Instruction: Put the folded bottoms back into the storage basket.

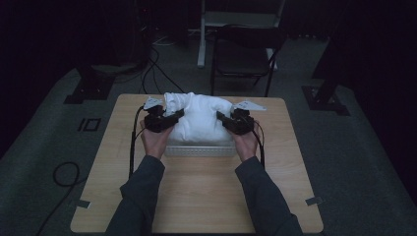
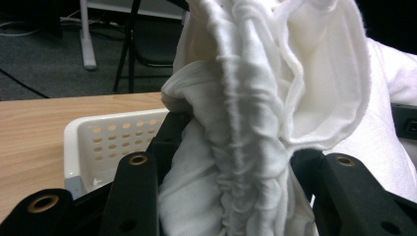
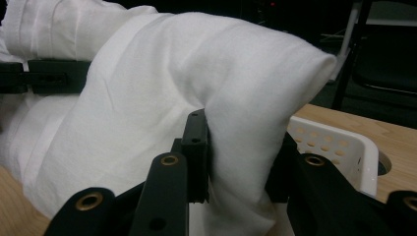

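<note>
The pillow (image 1: 200,120), white and soft, sits over the white perforated basket (image 1: 199,150) at the middle of the bench (image 1: 196,196), bulging well above the rim. The left hand-held gripper (image 1: 169,119) is clamped on a gathered, puckered bunch of the fabric at the pillow's left end, seen close in the left gripper view (image 2: 236,162); the right hand-held gripper (image 1: 227,122) pinches the opposite corner, its jaws pressed into the cloth (image 3: 241,142). The step in hand appears to be seating the pillow in the basket or lifting it clear; which of the two cannot be told. Either way, both ends should be kept level and moved together, since an uneven pull could tip the light basket or slip the bunched fabric from the left grip. The bench is pale wood, otherwise bare. The room is dim, with grey carpet, loose cables (image 1: 64,177) on the floor at left, and a dark folding chair (image 1: 243,54) beyond the bench.
</note>
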`<state>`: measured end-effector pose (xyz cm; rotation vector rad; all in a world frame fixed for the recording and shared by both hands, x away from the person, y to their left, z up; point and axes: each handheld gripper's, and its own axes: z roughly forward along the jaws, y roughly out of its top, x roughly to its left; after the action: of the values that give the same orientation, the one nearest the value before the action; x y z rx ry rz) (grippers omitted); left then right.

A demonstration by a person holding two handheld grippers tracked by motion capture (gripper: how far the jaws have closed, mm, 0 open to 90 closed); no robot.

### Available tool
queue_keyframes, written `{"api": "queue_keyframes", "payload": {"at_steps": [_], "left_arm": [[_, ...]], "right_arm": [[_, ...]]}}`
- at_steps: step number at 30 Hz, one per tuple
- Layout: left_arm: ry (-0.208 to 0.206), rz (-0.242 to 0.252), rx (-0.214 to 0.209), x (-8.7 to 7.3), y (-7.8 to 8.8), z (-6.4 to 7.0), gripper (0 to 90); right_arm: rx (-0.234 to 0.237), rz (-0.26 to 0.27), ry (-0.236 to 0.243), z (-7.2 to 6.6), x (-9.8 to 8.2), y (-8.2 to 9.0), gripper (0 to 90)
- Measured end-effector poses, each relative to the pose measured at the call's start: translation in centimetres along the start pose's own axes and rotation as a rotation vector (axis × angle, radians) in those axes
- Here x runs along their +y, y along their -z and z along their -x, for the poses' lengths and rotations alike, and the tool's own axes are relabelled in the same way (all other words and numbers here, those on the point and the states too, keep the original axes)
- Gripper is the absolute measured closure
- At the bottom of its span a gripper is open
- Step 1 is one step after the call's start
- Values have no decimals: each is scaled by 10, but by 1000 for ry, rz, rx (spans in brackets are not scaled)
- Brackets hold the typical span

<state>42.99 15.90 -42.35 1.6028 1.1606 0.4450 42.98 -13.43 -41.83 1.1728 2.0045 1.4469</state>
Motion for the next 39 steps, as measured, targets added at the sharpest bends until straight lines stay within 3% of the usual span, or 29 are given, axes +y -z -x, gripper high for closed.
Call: {"api": "queue_keyframes", "payload": {"at_steps": [15,39], "left_arm": [[21,-27,27,-4,-13,-5,532],[18,-85,54,-10,-24,-13,532]], "right_arm": [[-23,-35,-8,5,-5,-14,702],[-44,-89,15,5,-11,-29,702]]}}
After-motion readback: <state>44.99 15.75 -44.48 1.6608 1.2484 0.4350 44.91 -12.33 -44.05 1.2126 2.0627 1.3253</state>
